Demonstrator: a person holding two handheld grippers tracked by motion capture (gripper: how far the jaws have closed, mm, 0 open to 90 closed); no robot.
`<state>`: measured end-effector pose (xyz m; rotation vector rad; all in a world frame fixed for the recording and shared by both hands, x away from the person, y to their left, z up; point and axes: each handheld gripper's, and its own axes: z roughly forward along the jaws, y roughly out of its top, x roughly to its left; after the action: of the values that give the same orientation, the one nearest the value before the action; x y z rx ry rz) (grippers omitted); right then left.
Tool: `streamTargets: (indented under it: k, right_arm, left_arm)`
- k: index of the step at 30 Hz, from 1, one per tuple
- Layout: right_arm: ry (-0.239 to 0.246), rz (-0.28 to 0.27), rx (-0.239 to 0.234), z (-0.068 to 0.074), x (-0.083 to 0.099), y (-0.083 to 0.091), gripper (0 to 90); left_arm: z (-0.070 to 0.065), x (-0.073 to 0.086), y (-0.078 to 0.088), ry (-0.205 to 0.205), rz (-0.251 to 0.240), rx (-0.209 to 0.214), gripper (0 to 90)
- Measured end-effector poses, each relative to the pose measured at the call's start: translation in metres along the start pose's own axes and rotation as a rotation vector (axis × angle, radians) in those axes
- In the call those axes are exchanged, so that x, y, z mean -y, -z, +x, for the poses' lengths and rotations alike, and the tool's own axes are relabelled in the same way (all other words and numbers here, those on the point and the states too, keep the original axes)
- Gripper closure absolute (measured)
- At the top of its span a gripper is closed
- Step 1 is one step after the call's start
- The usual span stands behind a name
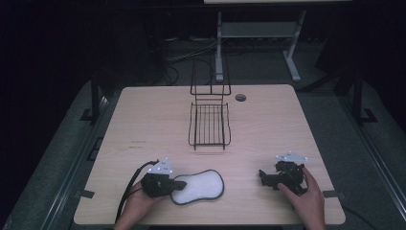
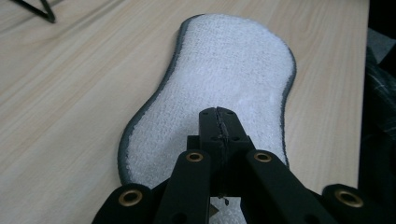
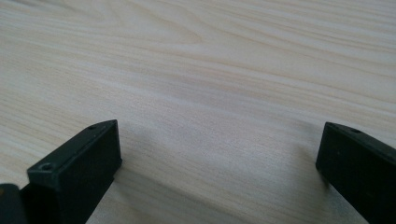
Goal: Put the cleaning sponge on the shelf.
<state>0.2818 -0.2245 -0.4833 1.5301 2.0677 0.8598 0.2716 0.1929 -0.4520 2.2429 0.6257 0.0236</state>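
A white terry pad [image 1: 203,186] with a grey rim, shaped like a shoe insole, lies flat near the table's front edge. My left gripper [image 1: 181,183] points right over the pad's left end. In the left gripper view its two black jaws [image 2: 218,119] are pressed together just above the pad [image 2: 233,65], and I see no fold of cloth between them. My right gripper [image 1: 264,178] rests at the front right, pointing left, well apart from the pad. Its jaws [image 3: 219,154] stand wide open over bare wood.
A black wire rack [image 1: 209,124] stands at the middle of the wooden table [image 1: 143,115], behind the pad; one corner of the rack [image 2: 37,9] appears in the left gripper view. A round cable hole [image 1: 241,97] lies near the far edge. Dark floor surrounds the table.
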Motion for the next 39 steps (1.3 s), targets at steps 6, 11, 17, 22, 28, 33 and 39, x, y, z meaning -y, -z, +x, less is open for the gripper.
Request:
streamTargets:
  k: [6,11,17,22,28,33,39]
  right_arm:
    - [0.000,0.000,0.000,0.000,0.000,0.000,0.0]
    - [0.000,0.000,-0.001,0.000,0.000,0.000,0.0]
    - [0.000,0.000,-0.001,0.000,0.000,0.000,0.0]
    - [0.000,0.000,-0.001,0.000,0.000,0.000,0.0]
    - [0.001,0.001,-0.001,0.000,0.000,0.000,0.0]
    - [0.000,0.000,-0.001,0.000,0.000,0.000,0.0]
    - [0.000,0.001,-0.001,0.000,0.000,0.000,0.0]
  left_arm:
    - [0.007,0.005,0.006,0.032,-0.010,-0.027,89.6]
    - [0.012,0.013,0.016,0.062,-0.018,-0.062,89.6]
    - [0.018,0.027,0.032,0.107,-0.027,-0.118,89.6]
    - [0.016,0.024,0.036,0.093,-0.018,-0.140,89.5]
    - [0.016,0.008,0.038,0.073,-0.047,-0.106,89.5]
    - [0.020,-0.013,0.028,0.024,-0.036,-0.071,89.6]
    - [0.029,-0.035,0.010,-0.002,-0.026,-0.035,89.6]
